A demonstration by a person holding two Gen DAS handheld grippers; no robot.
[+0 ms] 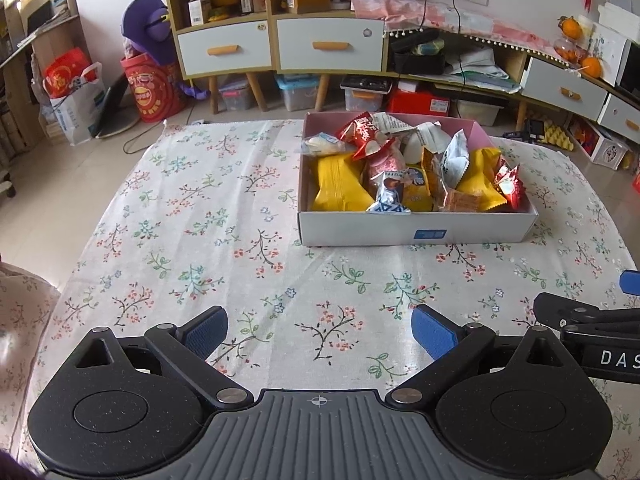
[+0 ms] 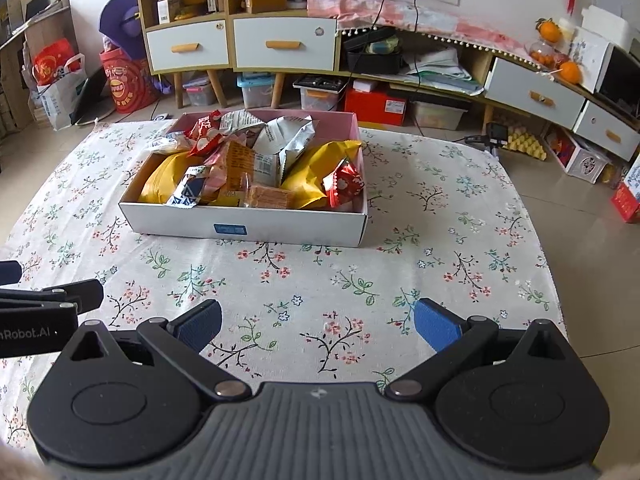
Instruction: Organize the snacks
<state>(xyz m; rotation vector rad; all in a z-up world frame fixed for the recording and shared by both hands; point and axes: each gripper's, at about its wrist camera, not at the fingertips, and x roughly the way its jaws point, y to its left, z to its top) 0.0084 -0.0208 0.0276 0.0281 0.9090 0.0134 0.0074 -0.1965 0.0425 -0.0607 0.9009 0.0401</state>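
A shallow white box (image 1: 376, 230) (image 2: 280, 228) with a pink inside stands on the floral tablecloth, heaped with several snack packets: yellow bags (image 1: 340, 184) (image 2: 308, 172), red wrappers (image 1: 362, 130) (image 2: 344, 184), silver-white packs (image 1: 454, 160) (image 2: 288, 136). My left gripper (image 1: 320, 330) hovers open over the cloth, well short of the box, nothing between its blue pads. My right gripper (image 2: 318, 326) is open too, equally far back and empty. Each gripper's black arm shows at the edge of the other's view (image 1: 592, 328) (image 2: 48, 304).
The table (image 1: 200, 220) (image 2: 460, 240) is covered by a flowered cloth. Behind it stand wooden cabinets with white drawers (image 1: 276, 46) (image 2: 240, 46), storage bins on the floor, a red bucket (image 1: 154, 88) and bags at the left. Tiled floor surrounds the table.
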